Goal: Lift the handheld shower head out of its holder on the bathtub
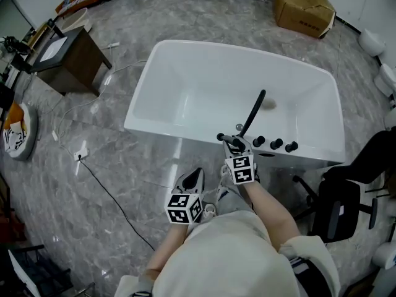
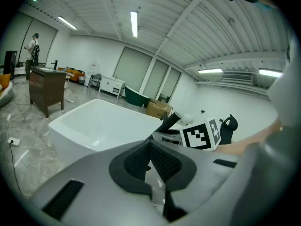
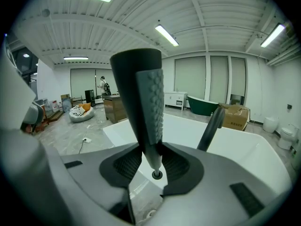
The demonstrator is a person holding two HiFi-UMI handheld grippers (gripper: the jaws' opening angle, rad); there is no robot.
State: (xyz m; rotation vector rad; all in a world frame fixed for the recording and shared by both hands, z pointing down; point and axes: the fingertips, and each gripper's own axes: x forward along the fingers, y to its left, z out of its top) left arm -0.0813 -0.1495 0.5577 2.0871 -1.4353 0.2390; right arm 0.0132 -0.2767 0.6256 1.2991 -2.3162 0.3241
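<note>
The right gripper [image 3: 151, 160] is closed on the lower end of the shower head [image 3: 146, 107], which stands upright between its jaws with the dotted face turned to the camera. In the head view this gripper is at the rim of the white bathtub [image 1: 185, 54], on its 6 o'clock side, and the shower head is there too; I cannot tell if it sits in its holder. A black tap [image 1: 253, 112] rises at 1 o'clock from it, and three black knobs [image 1: 275, 144] are at 3 o'clock. The left gripper [image 2: 150, 149] is at 7 o'clock from the right one, away from the bathtub, its jaws together and empty.
</note>
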